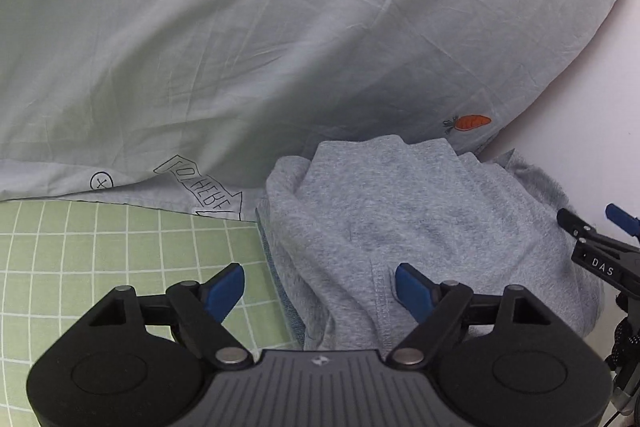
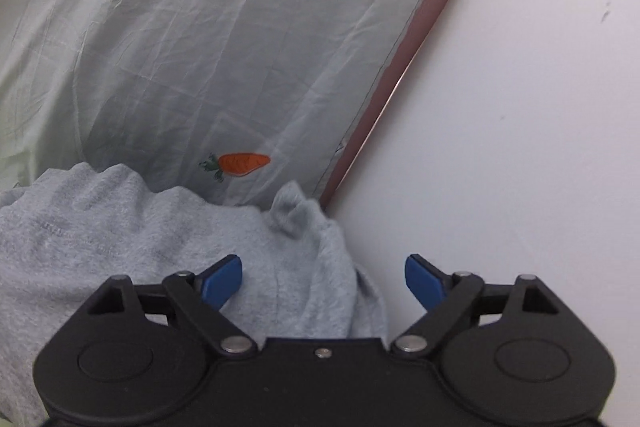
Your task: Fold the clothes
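Note:
A grey knit garment [image 1: 420, 227] lies in a folded, bunched heap against a pale grey-green pillow. My left gripper [image 1: 320, 291] is open, its blue pads straddling the garment's left edge and a stitched hem, holding nothing. My right gripper [image 2: 324, 283] is open over the garment's right end [image 2: 160, 251], next to the white wall; it also shows at the right edge of the left wrist view [image 1: 596, 227]. A small flap of the garment [image 2: 294, 211] sticks up near the wall.
The pillow [image 1: 280, 47] with an orange carrot print [image 1: 472, 122] fills the back. A green checked sheet [image 1: 100, 259] lies at the left. A white wall [image 2: 520, 107] and a brown bed edge [image 2: 412, 47] bound the right side.

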Demonstrator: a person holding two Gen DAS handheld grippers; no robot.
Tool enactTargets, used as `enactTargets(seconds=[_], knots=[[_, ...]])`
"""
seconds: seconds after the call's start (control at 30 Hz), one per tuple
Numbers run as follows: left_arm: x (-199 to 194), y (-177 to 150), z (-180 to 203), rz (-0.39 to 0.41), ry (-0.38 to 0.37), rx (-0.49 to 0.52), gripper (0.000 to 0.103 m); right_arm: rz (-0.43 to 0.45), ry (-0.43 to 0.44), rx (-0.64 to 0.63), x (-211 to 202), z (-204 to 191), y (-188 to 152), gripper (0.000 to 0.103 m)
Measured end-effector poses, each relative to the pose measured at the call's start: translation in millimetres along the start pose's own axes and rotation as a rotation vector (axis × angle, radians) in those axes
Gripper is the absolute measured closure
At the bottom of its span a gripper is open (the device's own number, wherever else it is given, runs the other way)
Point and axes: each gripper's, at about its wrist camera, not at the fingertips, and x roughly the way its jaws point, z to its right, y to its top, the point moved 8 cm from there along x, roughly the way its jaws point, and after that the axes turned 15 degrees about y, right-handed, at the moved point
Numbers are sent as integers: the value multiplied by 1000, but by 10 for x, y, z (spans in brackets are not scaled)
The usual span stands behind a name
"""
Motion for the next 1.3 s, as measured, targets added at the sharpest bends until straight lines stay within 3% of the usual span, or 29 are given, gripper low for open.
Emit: enactTargets(seconds=[0.13,0.23,0.27,0.4,0.57,0.63,0.73,0.83,1.0,1.3], knots=[[85,-94,32,-34,13,-18,20,125,-7,22,-172,-153,167,15],[54,-125,56,-29,15,0,20,60,75,63,-10,-306,27,23],[4,-116,47,-22,16,4,20,26,89,139,85,-256,-76,23],[-251,-89,-41,26,29,23,19,-83,113,381,376,-88,-370,14],[-661,-152,-257,144,80,73,15,-108,74,356,277,-160,-193,9],[-848,-189,-345,182,100,69,12,-97,75,342,133,-261,-124,2],[-1188,-233,-482,267,95,20,3,-80,106,340,-156,-462,-97,1],[-1544,-309,-606,344,60,-43,0,-62,114,361,-484,-673,-96,1],[-1969,-542,-702,342,1,-31,0,-47,113,379,-1101,-1066,-146,1],[-2498,-1200,-961,368,66,43,0,-19,113,398,-2072,-1565,-405,1]])
